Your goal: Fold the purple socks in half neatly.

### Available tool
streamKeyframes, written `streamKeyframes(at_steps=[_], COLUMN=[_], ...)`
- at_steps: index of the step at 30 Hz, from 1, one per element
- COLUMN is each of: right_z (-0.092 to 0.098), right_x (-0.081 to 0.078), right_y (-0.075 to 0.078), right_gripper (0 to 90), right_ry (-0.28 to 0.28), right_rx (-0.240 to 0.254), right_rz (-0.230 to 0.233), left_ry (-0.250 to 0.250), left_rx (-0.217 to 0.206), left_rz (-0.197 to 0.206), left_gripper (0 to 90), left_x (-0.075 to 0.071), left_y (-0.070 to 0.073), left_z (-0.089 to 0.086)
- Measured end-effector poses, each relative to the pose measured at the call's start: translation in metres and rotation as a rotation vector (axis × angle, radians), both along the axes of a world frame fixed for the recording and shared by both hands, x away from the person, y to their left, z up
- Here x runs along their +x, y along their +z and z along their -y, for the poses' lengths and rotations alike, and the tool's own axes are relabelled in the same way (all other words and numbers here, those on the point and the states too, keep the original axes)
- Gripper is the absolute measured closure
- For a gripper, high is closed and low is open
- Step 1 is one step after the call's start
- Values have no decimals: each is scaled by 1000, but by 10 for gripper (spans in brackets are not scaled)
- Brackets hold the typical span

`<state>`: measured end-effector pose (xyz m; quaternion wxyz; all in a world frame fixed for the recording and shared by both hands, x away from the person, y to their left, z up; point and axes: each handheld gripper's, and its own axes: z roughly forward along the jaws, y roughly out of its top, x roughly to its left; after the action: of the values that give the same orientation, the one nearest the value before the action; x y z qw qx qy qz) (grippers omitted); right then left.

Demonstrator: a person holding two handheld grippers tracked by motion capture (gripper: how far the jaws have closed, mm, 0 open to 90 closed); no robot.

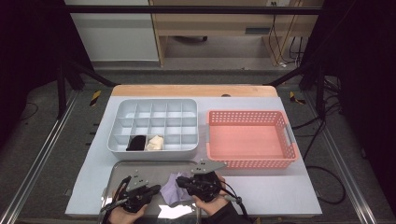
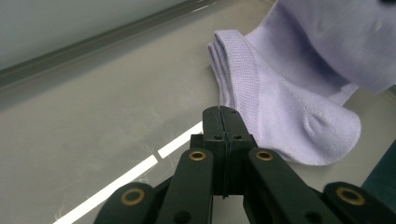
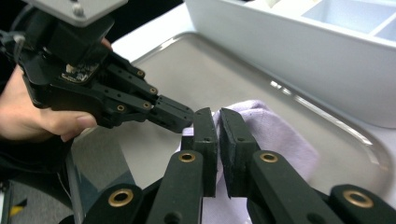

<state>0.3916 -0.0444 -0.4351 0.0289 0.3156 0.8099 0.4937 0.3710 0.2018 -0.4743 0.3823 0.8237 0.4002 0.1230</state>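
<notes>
Left tool (image 1: 148,192) jaws together, empty, just left of the lilac sock (image 1: 173,187) on the metal tray (image 1: 122,169). Right tool (image 1: 183,182) clamped on sock's fabric (thin fold between jaws). Likely folding: pin the left edge, pull flat, avoid bunching.

Grey floor (image 1: 60,140), wooden cabinet (image 1: 210,28) behind, black frame bars (image 1: 187,9), cables (image 1: 285,51) at right

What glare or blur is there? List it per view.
High view: a bright reflection on the metal tray near the hands. Left claw view: a white glare streak on the tray, sharp lilac sock. Right claw view: soft reflections along the tray rim, the divided bin slightly blurred.
</notes>
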Motion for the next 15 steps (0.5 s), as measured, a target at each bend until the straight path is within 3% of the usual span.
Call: streamKeyframes(at_steps=[11,15], right_z=[-39,-48], right_x=[4,7], right_y=[-22,-33], right_gripper=[853,844], right_ry=[55,60], right_rx=[-113,-161], right_rz=[-21,-48], left_ry=[0,0], left_rx=[0,-5], left_rz=[-3,-1], left_gripper=[894,894], left_x=[0,0], left_y=[-1,0], left_z=[1,0])
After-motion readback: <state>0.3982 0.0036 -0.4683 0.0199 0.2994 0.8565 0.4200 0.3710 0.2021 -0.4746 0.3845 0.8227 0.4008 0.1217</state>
